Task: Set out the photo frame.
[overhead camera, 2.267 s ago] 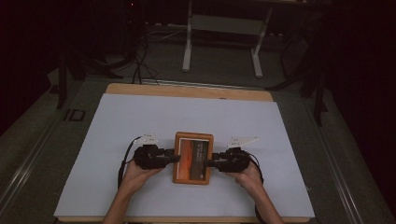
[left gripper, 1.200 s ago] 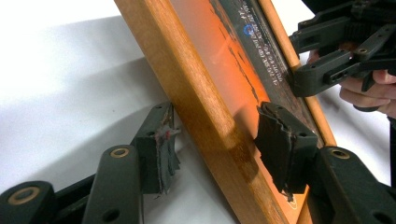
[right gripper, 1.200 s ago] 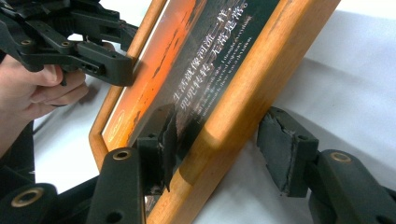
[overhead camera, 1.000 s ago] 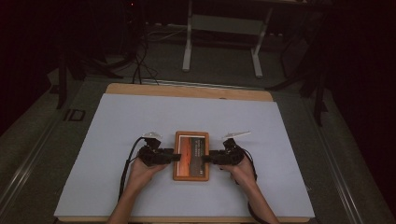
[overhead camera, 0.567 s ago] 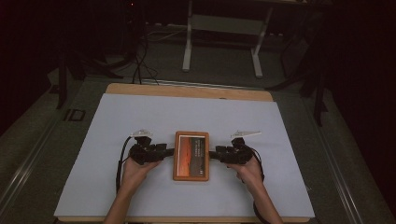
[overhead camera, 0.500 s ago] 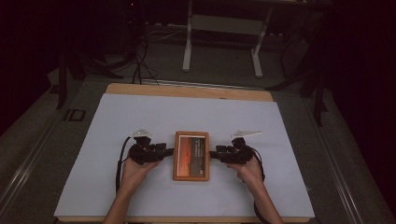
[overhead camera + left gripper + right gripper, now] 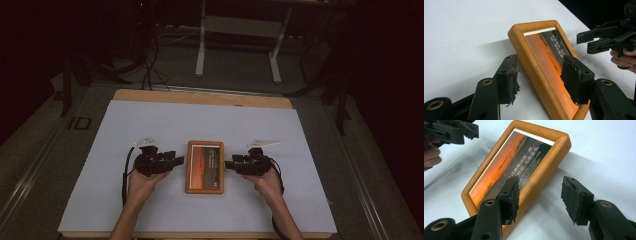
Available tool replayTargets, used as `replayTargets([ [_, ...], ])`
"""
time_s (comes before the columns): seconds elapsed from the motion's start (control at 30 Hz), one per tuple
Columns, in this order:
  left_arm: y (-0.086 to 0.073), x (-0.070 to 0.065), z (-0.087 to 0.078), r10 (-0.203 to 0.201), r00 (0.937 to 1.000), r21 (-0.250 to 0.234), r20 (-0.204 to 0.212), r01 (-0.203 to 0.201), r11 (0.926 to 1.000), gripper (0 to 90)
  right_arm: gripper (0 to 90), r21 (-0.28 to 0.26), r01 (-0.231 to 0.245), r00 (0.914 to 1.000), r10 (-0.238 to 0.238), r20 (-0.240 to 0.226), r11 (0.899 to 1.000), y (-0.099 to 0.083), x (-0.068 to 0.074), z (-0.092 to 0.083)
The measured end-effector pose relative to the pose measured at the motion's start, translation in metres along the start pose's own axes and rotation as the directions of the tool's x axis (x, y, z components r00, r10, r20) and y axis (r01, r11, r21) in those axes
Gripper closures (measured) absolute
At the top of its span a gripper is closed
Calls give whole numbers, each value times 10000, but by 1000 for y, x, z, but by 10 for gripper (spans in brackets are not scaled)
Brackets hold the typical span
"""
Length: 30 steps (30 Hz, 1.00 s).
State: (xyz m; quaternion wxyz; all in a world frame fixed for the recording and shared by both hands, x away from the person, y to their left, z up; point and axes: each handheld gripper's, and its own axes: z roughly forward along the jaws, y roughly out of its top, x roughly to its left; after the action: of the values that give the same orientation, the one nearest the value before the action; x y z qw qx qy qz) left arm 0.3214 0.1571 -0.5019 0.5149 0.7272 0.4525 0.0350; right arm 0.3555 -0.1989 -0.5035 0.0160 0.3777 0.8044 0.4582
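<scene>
High view: wooden picture frame (image 7: 204, 167) flat on white table cover (image 7: 150, 120), between left gripper (image 7: 176, 160) and right gripper (image 7: 230, 164), each just beside it.
Left gripper view: jaws apart, frame edge between.
Right gripper view: jaws apart, frame edge between.

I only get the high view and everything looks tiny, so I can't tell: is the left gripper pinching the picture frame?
Observer: No. In the left gripper view, the left gripper is open. The wooden frame has its edge in the wide gap between the fingers.
Operator: What about the right one?
Observer: The right gripper is open as well, with the frame's near edge between its fingers.
Operator: What's the picture of?
Observer: The picture looks like an orange sunset sky, with white writing on a dark strip beside it.
</scene>
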Motion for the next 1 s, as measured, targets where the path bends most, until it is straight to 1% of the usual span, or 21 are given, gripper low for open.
replayTargets([
  [0.13,0,-2,-2,4,10000,-88,55,-3,10000,469,488,-46,132,9999,-132,58,9999,1,2,-1],
  [0.23,0,-5,-4,66,9999,-130,94,-65,9999,472,516,-50,277,9995,-276,172,9996,4,5,-1],
  [0.33,1,-6,-5,13,9997,-176,233,-9,9998,480,538,-77,644,9969,-640,467,9979,8,10,-1],
  [0.4,1,-7,-5,-13,9995,-153,313,18,9999,481,563,-222,858,9942,-841,663,9961,12,14,-1],
  [0.47,1,-9,-4,26,9993,-123,367,-22,9999,482,619,-513,1108,9902,-1058,916,9925,17,18,-2],
  [0.5,0,-10,-3,41,9990,-75,436,-38,10000,491,674,-697,1162,9886,-1086,1038,9908,19,19,-1],
  [0.53,0,-10,-3,41,9990,-75,436,-38,10000,492,674,-697,1162,9886,-1086,1038,9908,19,19,-1],
  [0.57,0,-11,-2,66,9989,-65,472,-63,10000,492,764,-784,1244,9878,-1160,1041,9891,23,20,0],
  [0.6,0,-12,-2,60,9985,-17,537,-60,10000,492,828,-850,1385,9856,-1290,1090,9867,25,21,1],
  [0.63,0,-13,-1,37,9980,44,631,-39,10000,492,895,-777,1576,9798,-1461,1365,9844,29,22,6],
  [0.7,0,-14,-1,83,9979,104,647,-90,9999,492,896,-749,1594,9787,-1476,1423,9844,31,23,8],
  [0.73,-1,-16,-1,199,9983,194,548,-210,9996,490,899,-713,1559,9790,-1445,1438,9852,35,23,14],
  [0.77,-1,-16,-1,199,9983,194,548,-210,9996,489,899,-713,1559,9790,-1445,1438,9852,35,23,14],
  [0.8,-2,-17,-2,252,9986,234,463,-263,9994,489,900,-652,1664,9767,-1553,1482,9839,37,24,20],
  [0.83,-2,-17,-2,252,9986,234,463,-263,9994,489,900,-652,1664,9767,-1553,1482,9839,37,24,20],
  [0.87,-2,-17,-2,269,9988,295,414,-281,9992,489,900,-546,1704,9753,-1605,1519,9839,39,24,27],
  [0.9,-2,-17,-2,269,9988,295,414,-281,9992,489,900,-546,1704,9753,-1605,1519,9839,39,24,27],
  [0.93,-2,-17,-3,271,9988,315,412,-284,9991,489,900,-432,1712,9733,-1621,1623,9843,41,24,34],
  [0.97,-3,-18,-2,270,9988,331,416,-283,9991,489,900,-432,1712,9733,-1621,1623,9843,41,24,34],
  [1.0,-3,-18,-2,269,9988,384,415,-285,9989,489,900,-347,1728,9709,-1643,1744,9843,42,23,41],
])
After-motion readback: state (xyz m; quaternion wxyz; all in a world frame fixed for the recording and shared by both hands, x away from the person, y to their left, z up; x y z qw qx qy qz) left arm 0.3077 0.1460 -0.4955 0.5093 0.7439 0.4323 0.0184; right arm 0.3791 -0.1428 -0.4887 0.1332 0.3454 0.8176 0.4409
